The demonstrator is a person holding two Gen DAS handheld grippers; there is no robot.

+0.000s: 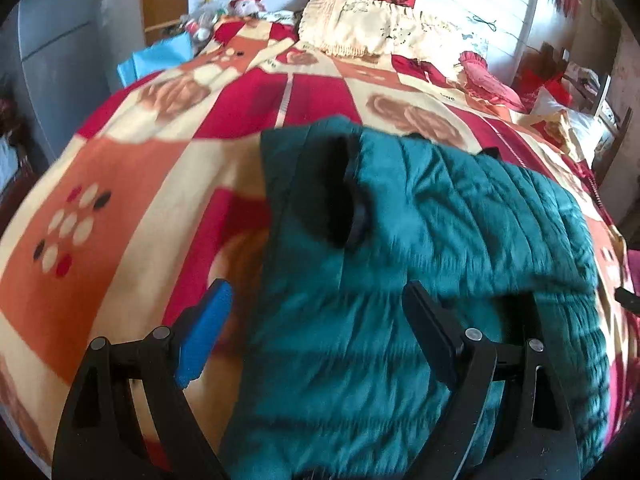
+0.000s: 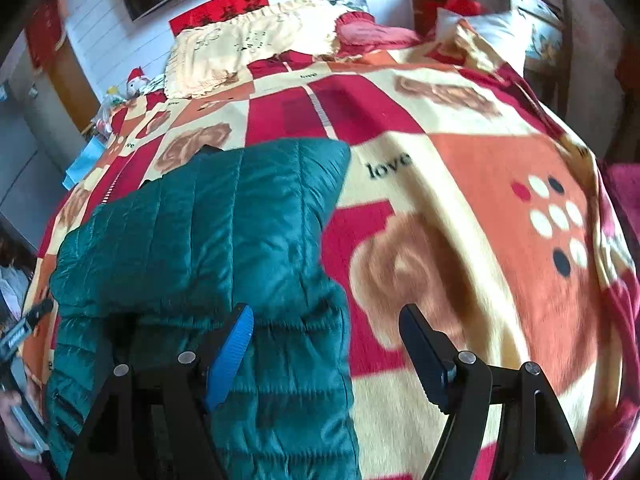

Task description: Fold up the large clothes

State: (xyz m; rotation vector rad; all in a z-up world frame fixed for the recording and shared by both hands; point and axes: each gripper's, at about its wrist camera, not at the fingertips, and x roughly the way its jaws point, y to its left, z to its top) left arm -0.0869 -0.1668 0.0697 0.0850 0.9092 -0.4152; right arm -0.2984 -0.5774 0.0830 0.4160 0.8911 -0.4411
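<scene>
Teal quilted jacket [image 1: 420,264] lay on the bed, on the red/orange/cream patterned blanket [image 1: 120,208], partly folded with one section lapped over the lower part. Black collar lining [image 1: 340,188] was exposed near its far end. Left hand-held gripper [image 1: 316,320] hovered over the jacket's left edge, fingers spread apart, nothing between them. Right hand-held gripper [image 2: 328,344] sat over the jacket's right edge, fingers also apart and empty, blue pad [image 2: 230,360] above the fabric. Cream pillow [image 2: 240,48] and stuffed toy [image 1: 248,4] sat at the headboard end.
</scene>
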